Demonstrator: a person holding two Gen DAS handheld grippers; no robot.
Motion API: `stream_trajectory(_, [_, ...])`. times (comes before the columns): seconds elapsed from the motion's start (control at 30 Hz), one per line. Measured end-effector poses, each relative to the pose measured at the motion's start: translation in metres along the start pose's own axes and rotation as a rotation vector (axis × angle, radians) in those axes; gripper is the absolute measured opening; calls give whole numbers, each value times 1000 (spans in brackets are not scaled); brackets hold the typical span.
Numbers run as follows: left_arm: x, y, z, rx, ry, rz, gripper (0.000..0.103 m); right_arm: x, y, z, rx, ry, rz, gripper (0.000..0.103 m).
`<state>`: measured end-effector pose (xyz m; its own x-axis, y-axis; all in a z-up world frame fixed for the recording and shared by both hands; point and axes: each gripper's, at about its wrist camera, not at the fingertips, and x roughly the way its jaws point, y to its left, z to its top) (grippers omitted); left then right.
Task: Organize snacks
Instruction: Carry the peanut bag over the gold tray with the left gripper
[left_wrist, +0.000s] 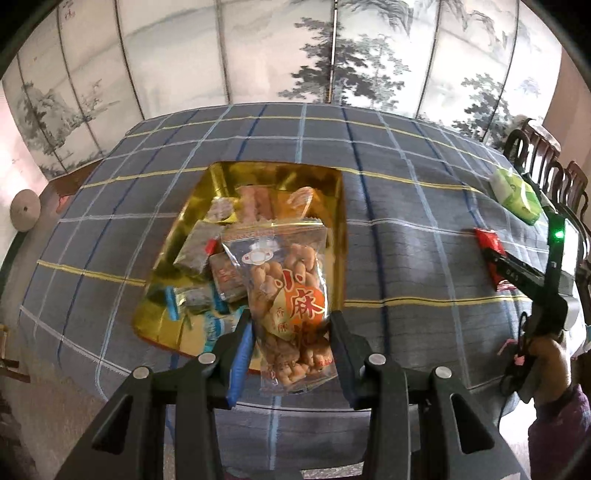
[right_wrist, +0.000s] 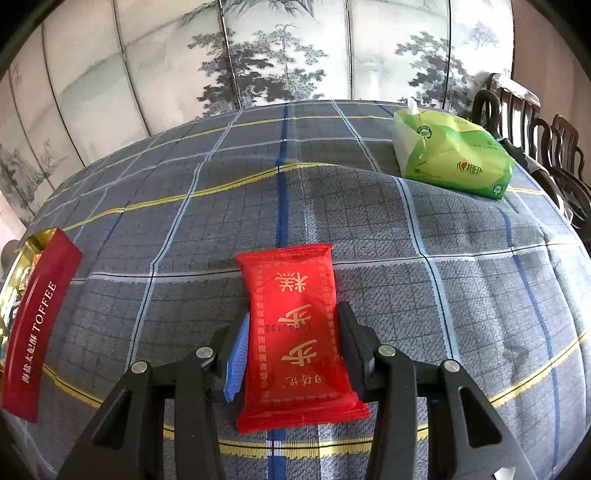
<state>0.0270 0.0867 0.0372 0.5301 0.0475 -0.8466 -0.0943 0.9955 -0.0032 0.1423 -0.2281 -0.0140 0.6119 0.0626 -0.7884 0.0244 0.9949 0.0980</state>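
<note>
From the left wrist view, the left gripper pinches a clear snack bag of golden-brown twists with an orange label, its two fingers pressed against the bag's sides. The bag hangs over the near edge of a gold-lined box that sits on a table under a blue-grey checked tablecloth. Several small wrapped snacks lie inside the box, beyond the bag and to its left. Far right, the right gripper reaches down to a red packet on the cloth, held by a person's hand at the edge of the picture; from here it cannot be told how firmly it grips. A green tissue pack lies beyond it near the table's far right edge, with dark wooden chairs behind.

From the right wrist view, the right gripper has its fingers closed against both long sides of the red packet, which bears gold characters and lies lengthwise between them above the tablecloth; whether it rests on the cloth cannot be told. At the left edge stands the box's red outer wall, printed TOFFEE, well apart from the packet. The green tissue pack sits at the far right, a tissue poking from its top. A painted folding screen stands behind the table.
</note>
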Motion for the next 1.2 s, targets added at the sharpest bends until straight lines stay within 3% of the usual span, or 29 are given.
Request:
stream_trajectory(0.27, [9, 20, -3, -17, 1, 24, 40, 0, 0, 0, -3, 1, -4, 42])
stream_trajectory(0.7, [3, 60, 4, -63, -73, 44, 40, 0, 0, -1, -6, 2, -7, 43])
stream_trajectory(0.97, [16, 85, 8, -107, -59, 67, 40, 0, 1, -1, -7, 2, -8, 44])
stream_trajectory(1.2, [33, 75, 17, -89, -28, 47, 40, 1, 1, -1, -9, 3, -7, 45])
